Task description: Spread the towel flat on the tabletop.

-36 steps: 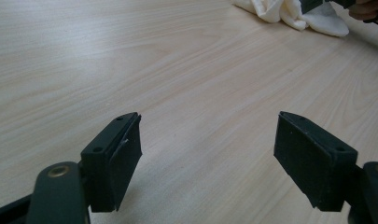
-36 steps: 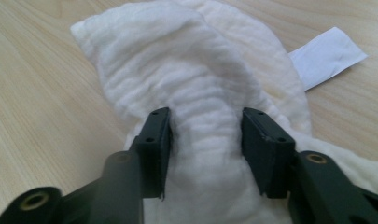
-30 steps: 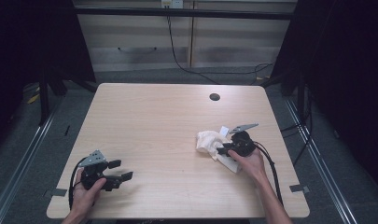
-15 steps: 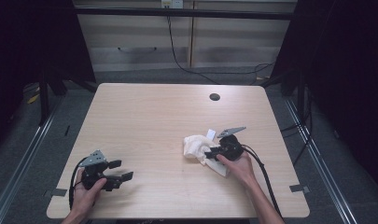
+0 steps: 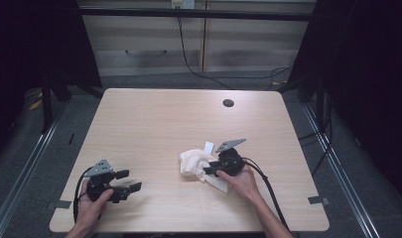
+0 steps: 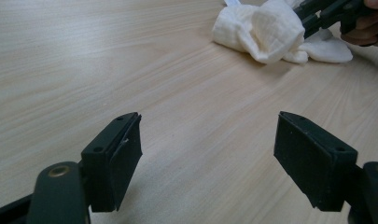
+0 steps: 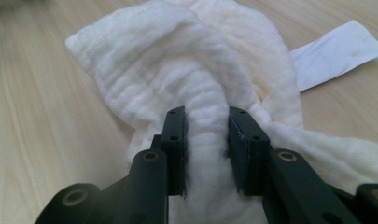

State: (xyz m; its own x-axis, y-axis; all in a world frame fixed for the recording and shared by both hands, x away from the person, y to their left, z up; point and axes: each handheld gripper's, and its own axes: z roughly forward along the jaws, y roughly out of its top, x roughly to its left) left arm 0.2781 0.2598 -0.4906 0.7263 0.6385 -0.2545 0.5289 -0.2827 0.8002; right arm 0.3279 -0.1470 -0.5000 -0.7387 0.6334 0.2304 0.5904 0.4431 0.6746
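Observation:
A crumpled white cloth (image 5: 194, 162) lies on the wooden table (image 5: 164, 124), right of centre near the front. My right gripper (image 5: 208, 170) is shut on a fold of the cloth (image 7: 186, 70), which bulges between its jaws in the right gripper view. A white label (image 7: 336, 51) sticks out from the cloth's far side. My left gripper (image 5: 129, 181) rests low at the table's front left, open, with bare wood between its jaws. From the left gripper view the cloth (image 6: 266, 30) sits far ahead.
A round dark cable hole (image 5: 228, 103) sits near the table's back edge. Cables trail from both grippers toward the front edge. Dark floor and metal rails surround the table, with cabinets behind it.
My right gripper has dragged the cloth leftward across the table, toward the middle. The left gripper has stayed where it was.

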